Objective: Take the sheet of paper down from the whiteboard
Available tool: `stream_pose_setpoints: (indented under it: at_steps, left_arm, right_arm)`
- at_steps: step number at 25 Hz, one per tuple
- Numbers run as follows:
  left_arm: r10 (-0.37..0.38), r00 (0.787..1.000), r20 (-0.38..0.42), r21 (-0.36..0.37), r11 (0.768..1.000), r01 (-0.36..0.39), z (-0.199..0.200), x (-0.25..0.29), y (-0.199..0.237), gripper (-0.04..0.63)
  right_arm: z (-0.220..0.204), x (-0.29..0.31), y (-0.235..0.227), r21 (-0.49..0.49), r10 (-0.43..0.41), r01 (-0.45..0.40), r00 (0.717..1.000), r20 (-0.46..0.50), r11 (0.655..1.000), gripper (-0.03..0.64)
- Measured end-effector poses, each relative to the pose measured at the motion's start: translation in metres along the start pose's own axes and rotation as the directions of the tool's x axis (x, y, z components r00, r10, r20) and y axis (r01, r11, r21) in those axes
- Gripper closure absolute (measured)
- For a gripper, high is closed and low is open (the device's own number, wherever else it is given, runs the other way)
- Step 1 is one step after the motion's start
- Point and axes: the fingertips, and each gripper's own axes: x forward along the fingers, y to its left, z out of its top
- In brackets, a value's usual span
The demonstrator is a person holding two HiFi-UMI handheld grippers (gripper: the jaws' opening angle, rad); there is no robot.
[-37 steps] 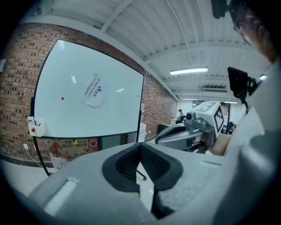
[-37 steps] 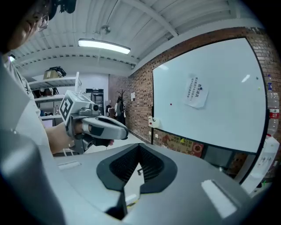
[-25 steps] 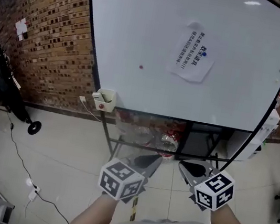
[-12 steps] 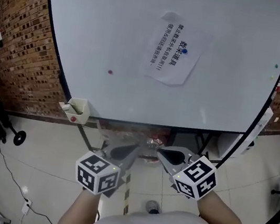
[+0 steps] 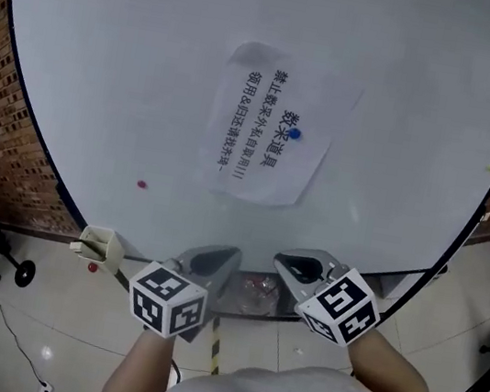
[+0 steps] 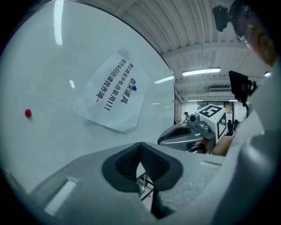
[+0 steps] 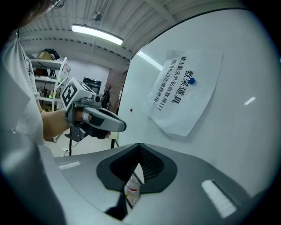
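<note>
Step in hand, as judged: approach. The white printed sheet of paper (image 5: 268, 139) hangs on the glossy white whiteboard (image 5: 107, 74) under a small round blue magnet (image 5: 295, 135), beyond both grippers. The left gripper (image 5: 216, 260) and right gripper (image 5: 296, 266) are fully closed and empty. The next move calls for opened jaws at the magnet.

sheet of paper (image 5: 271, 125): white, black printed lines; tilted, lower edge curling | held flat by blue magnet (image 5: 294, 134) near its middle | whiteboard (image 5: 110, 56): white, dark-framed, upright
</note>
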Motion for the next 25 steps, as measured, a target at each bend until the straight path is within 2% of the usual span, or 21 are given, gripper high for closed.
stream_pose_setpoints:
  at_steps: [9,13,15,18,21,23,25]
  left_arm:
    - [-0.009,1.0,-0.028,-0.006,1.0,0.009,0.009,0.027,0.047,0.594]
    - [-0.034,0.999,-0.029,0.024,0.999,0.035,0.025,0.027,0.059,0.594]
    - [-0.057,0.998,-0.018,0.029,0.998,0.057,0.035,0.025,0.061,0.594]
    - [-0.069,0.998,-0.001,0.043,0.997,0.068,0.045,0.02,0.065,0.594]
    - [-0.071,0.997,0.015,0.047,0.996,0.07,0.048,0.014,0.068,0.594]
    - [-0.063,0.998,0.014,0.057,0.996,0.063,0.048,0.011,0.073,0.594]
    - [-0.052,0.999,0.013,0.06,0.997,0.051,0.047,0.009,0.08,0.594]
  right_arm:
    - [0.036,0.019,-0.066,-0.084,-0.129,0.134,0.99,0.055,0.987,0.618]
    - [0.068,0.017,-0.08,-0.121,-0.2,0.215,0.972,0.119,0.969,0.617]
    - [0.087,0.013,-0.088,-0.144,-0.243,0.266,0.957,0.155,0.953,0.589]
    - [0.115,0.005,-0.105,-0.198,-0.333,0.377,0.916,0.223,0.905,0.556]
    - [0.14,0.0,-0.118,-0.284,-0.412,0.487,0.865,0.288,0.826,0.51]
    - [0.153,0.001,-0.122,-0.333,-0.44,0.529,0.843,0.309,0.78,0.492]
    - [0.161,0.004,-0.124,-0.36,-0.462,0.553,0.83,0.311,0.751,0.488]
